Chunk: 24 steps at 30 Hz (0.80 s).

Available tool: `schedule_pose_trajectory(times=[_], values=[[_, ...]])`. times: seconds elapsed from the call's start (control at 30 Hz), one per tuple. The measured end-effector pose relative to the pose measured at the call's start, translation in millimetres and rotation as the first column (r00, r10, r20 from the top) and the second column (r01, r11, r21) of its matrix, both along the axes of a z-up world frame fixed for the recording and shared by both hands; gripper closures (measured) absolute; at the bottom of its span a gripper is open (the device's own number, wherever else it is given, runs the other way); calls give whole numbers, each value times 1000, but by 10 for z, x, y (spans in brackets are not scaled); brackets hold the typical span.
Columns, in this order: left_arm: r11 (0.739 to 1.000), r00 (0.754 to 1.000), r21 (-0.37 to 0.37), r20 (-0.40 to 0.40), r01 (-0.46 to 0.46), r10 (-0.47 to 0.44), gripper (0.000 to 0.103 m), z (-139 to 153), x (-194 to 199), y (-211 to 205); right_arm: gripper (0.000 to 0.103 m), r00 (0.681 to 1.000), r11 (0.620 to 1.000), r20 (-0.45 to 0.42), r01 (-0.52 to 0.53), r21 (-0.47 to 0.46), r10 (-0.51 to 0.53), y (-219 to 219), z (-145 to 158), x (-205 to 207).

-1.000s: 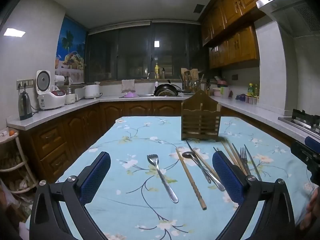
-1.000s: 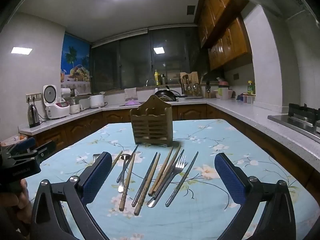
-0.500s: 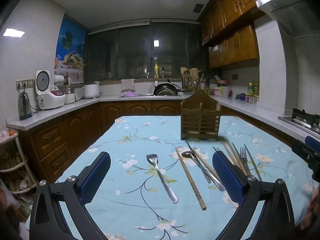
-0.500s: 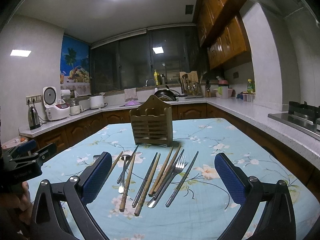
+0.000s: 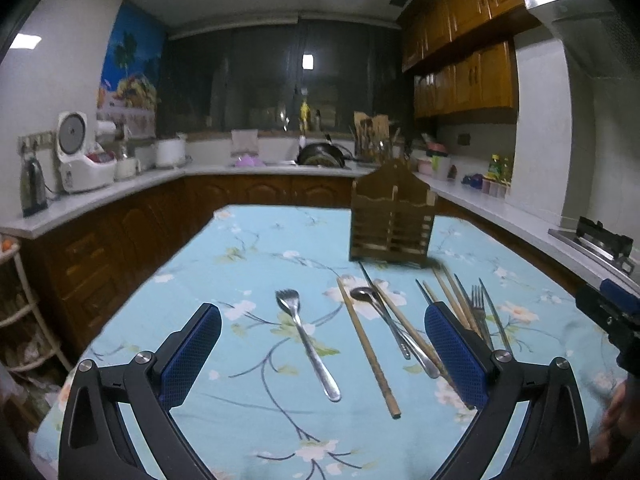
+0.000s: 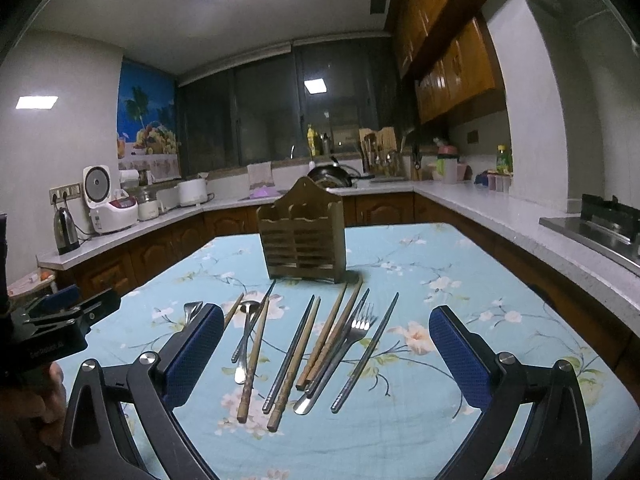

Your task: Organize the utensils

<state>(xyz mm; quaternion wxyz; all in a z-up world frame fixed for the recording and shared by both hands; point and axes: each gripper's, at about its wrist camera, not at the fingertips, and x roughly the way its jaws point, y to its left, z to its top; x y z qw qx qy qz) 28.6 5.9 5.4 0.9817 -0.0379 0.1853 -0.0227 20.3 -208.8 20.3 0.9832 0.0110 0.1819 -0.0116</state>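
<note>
Floral blue cloth covers the surface [image 6: 460,264] under my two tools. My left tool [image 5: 320,354] and my right tool [image 6: 326,354] both stand wide apart and hold nothing. Between their tips lie forks, a spoon [image 6: 245,334] and chopsticks [image 6: 296,364]. Farther stands the wooden holder [image 6: 302,246], upright.

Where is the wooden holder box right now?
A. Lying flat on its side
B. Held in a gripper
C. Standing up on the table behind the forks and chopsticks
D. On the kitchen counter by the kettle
C. The wooden holder stands upright on the flowery tablecloth, just past the far ends of the chopsticks and the fork, and both grippers are open and hold nothing.
</note>
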Motion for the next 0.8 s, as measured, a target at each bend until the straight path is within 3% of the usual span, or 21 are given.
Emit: schedule_pose_trajectory(times=[0.2,0.27,0.37,0.53,0.8], values=[[997,990,-40,-123,60,-65,3,146,426,68,1,998,999,-63,-1,44,4,-128,28,239],[994,981,-73,-169,86,-97,9,188,607,101,3,995,998,-101,4,58,2,-191,33,354],[982,960,-142,-235,121,-153,18,248,937,137,16,984,997,-177,18,78,-4,-255,6,550],[968,929,-190,-303,161,-214,29,268,1345,191,40,957,993,-290,28,111,6,-390,-121,923],[949,864,-239,-411,205,-290,49,123,1907,96,53,895,994,-445,22,109,29,-594,-374,1525]])
